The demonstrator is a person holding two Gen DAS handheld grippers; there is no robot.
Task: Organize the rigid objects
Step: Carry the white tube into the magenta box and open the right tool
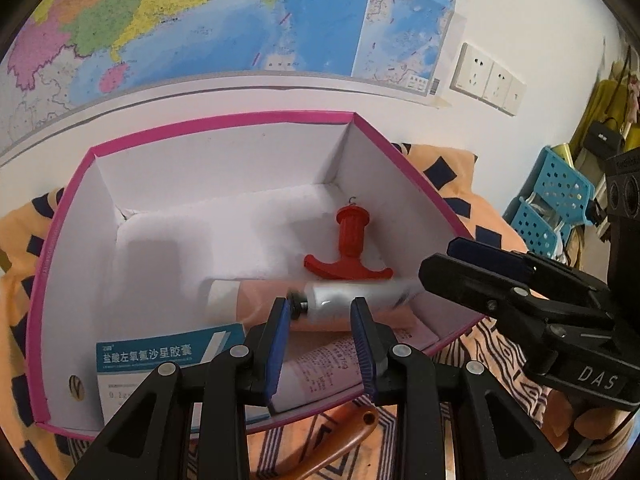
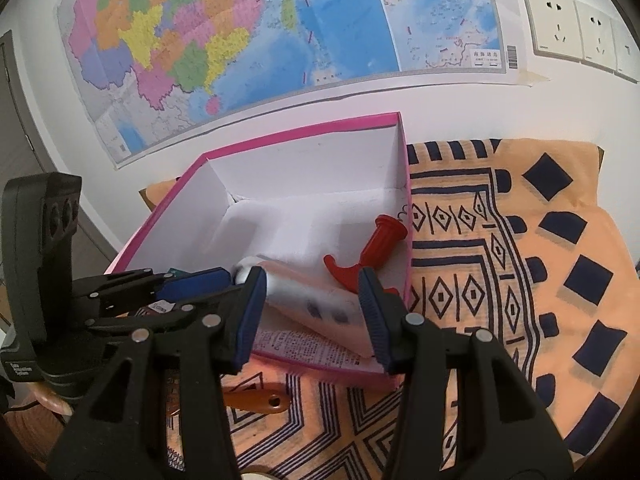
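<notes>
A pink-rimmed white box [image 1: 224,120] stands on the patterned cloth, also in the right wrist view [image 2: 304,130]. Inside lie a red T-shaped plug [image 1: 350,246], a silver tube [image 1: 356,298] that looks blurred, a pink tube [image 1: 316,368] and a blue-and-white medicine carton [image 1: 168,356]. My left gripper [image 1: 322,346] is open over the box's near edge, with the silver tube just beyond its fingertips. My right gripper [image 2: 312,318] is open over the box's near right corner; it appears in the left wrist view [image 1: 480,264]. The red plug [image 2: 366,254] and silver tube [image 2: 288,288] show there too.
An orange handle [image 1: 340,436] lies on the cloth in front of the box, also in the right wrist view [image 2: 256,402]. A map and wall sockets [image 2: 576,32] are behind. A blue perforated basket [image 1: 556,204] stands at the far right.
</notes>
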